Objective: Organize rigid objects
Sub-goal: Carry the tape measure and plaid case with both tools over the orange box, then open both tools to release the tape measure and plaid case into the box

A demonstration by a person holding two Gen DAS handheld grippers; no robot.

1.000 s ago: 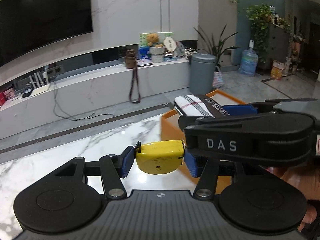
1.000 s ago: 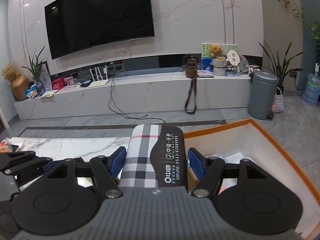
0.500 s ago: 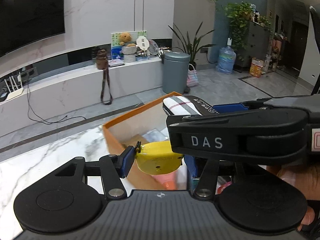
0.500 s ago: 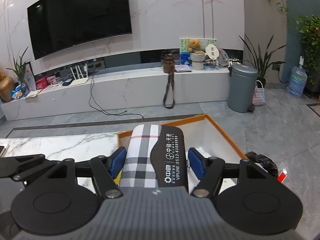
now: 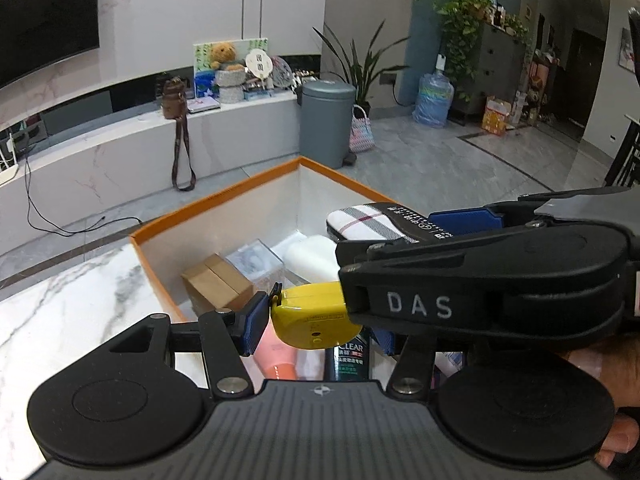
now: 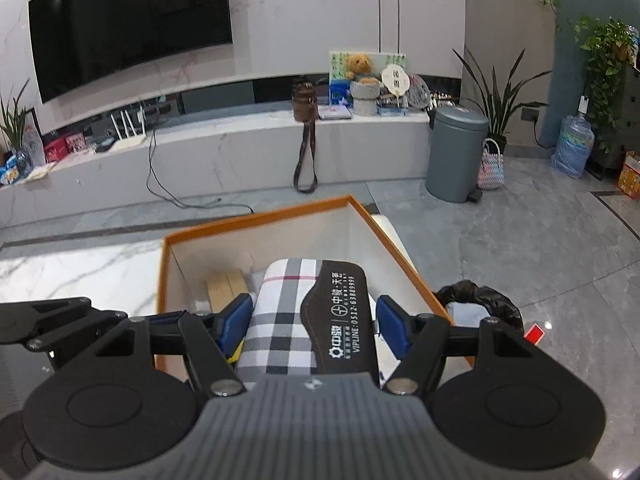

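Note:
My left gripper (image 5: 316,320) is shut on a yellow tape measure (image 5: 310,318) and holds it above the near part of an orange-rimmed box (image 5: 216,196). My right gripper (image 6: 314,322) is shut on a plaid glasses case (image 6: 280,320) with a black printed panel, held over the same box (image 6: 256,216). In the left wrist view the right gripper crosses in front on the right, with the case (image 5: 364,222) sticking out over the box. Its body hides the left gripper's right finger.
The box holds a brown carton (image 5: 216,284), a clear packet (image 5: 256,258), a white bottle (image 5: 312,256), a pink tube (image 5: 278,354) and a dark CLEAR bottle (image 5: 350,358). It stands on a white marble table (image 5: 68,312). A black-lined bin (image 6: 480,304) stands on the floor right of the box.
Both grippers have moved right and forward over the box with their loads still held. The box's inside has come into view below them.

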